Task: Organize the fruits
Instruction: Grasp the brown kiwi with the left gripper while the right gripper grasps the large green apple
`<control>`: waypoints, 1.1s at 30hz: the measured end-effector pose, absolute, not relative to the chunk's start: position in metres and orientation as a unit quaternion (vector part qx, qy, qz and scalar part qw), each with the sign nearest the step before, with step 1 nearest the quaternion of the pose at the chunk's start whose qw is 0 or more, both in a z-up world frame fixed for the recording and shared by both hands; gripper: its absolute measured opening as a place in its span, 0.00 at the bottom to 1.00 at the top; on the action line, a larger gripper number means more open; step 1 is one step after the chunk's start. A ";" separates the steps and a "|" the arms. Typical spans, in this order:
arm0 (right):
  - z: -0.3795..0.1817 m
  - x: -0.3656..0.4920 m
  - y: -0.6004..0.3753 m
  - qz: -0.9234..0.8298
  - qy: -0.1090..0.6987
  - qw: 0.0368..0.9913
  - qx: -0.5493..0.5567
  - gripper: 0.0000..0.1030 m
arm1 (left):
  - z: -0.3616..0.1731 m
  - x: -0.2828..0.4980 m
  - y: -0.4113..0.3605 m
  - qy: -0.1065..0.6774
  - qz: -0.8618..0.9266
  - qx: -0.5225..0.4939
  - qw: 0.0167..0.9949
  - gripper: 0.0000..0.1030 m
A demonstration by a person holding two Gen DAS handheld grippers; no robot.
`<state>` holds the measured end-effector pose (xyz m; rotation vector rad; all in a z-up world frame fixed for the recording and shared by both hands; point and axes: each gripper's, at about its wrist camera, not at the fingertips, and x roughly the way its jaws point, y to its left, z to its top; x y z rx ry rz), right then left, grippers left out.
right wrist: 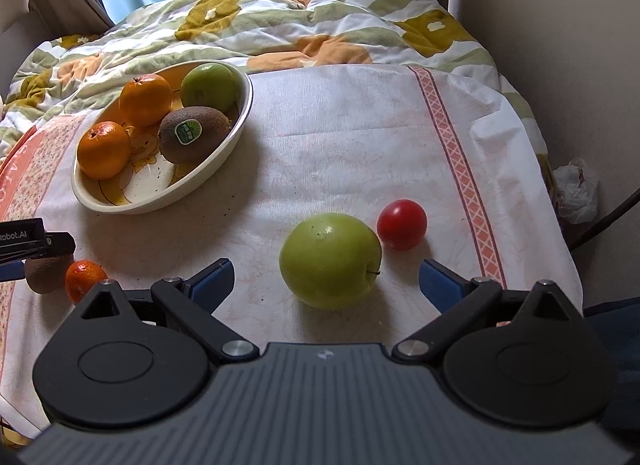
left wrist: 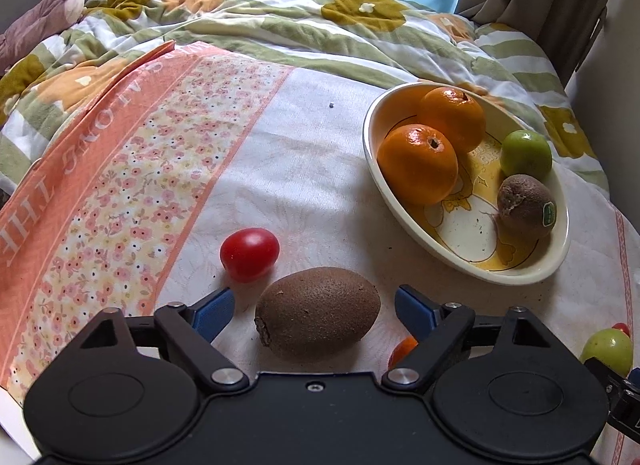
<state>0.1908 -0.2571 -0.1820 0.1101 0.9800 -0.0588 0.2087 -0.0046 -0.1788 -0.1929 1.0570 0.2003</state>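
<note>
On the bed's cloth (left wrist: 320,153), the left hand-held gripper (left wrist: 314,311) straddles a kiwi (left wrist: 318,313), jaws wide, pads clear; the right hand-held gripper (right wrist: 326,281) likewise brackets an apple (right wrist: 330,261). Centre each fruit, close gently, then lift toward the bowl (left wrist: 400,201).

Cream bowl (right wrist: 240,121) with a yellow cartoon print inside. In it, two bright oranges (left wrist: 418,163), a green apple (left wrist: 526,155) and a brown kiwi (right wrist: 194,133) bearing a green sticker. On the white cloth (right wrist: 340,137), edged with a salmon lattice stripe and a pink flowered band: brown kiwi (left wrist: 318,313), red tomato (left wrist: 250,253), yellow-green apple (right wrist: 330,261), another red tomato (right wrist: 402,224). Behind, quilt (left wrist: 240,17) in green and white stripes with mustard and orange flowers. Blue pads (left wrist: 214,311) on black fingers.
</note>
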 end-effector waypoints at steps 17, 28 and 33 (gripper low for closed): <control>-0.188 0.192 -0.258 -0.031 0.467 0.883 0.045 1.00 | -0.183 0.200 -0.007 0.495 0.076 -0.085 0.861 0.70; -0.192 0.196 -0.256 -0.024 0.462 0.886 0.040 0.88 | -0.183 0.185 -0.001 0.486 0.071 -0.064 0.869 0.69; -0.195 0.198 -0.254 -0.024 0.457 0.888 0.036 0.83 | -0.183 0.179 0.005 0.482 0.071 -0.063 0.871 0.69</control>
